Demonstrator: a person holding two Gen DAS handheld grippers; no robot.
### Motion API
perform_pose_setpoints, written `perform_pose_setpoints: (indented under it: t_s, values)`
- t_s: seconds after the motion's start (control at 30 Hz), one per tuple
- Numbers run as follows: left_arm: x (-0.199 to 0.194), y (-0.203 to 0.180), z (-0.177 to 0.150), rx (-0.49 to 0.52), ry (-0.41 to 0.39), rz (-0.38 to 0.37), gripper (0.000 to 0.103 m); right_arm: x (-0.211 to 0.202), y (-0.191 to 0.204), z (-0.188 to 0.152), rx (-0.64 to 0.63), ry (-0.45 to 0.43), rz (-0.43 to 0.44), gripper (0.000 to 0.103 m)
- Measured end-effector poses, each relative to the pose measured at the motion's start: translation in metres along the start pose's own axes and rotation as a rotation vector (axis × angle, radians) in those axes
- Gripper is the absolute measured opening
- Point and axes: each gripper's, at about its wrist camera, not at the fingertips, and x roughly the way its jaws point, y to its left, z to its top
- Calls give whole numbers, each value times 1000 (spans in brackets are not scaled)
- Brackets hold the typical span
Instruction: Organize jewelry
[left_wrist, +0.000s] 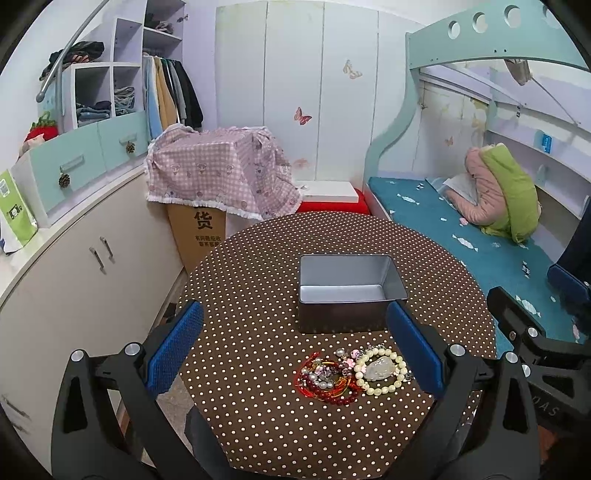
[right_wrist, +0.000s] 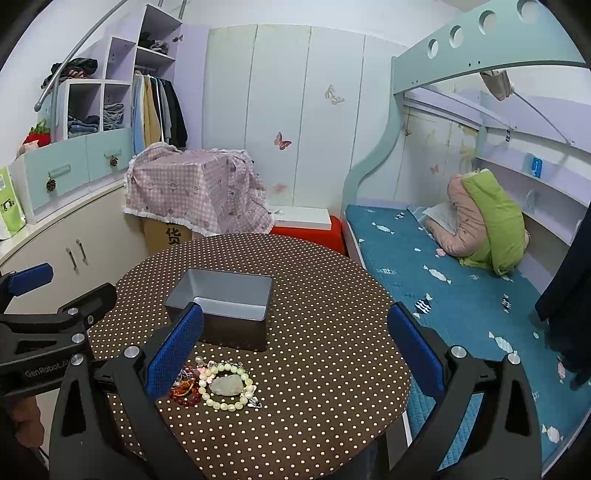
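Metal tin (left_wrist: 347, 291) empty, centre frame on surface (left_wrist: 258, 295). Jewelry pile (left_wrist: 351, 373) tangled just below. Left tongs (left_wrist: 295, 354), right tongs (right_wrist: 295, 354) both released, nothing held. Risk: pinching one bracelet drags whole clump.

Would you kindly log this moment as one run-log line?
left gripper: open, empty | right gripper: open, empty | jewelry pile: on table | tin box: empty, behind pile
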Motion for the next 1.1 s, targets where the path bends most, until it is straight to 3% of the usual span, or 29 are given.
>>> perform_pose_setpoints:
  t_s: [0.83,1.1]
  values:
    - [4,0,-2,-1,27,17,98,4,0,-2,7,14,11,96]
    - [17,2,-6,-10,86,11,98,12,0,-7,8,50,19,96]
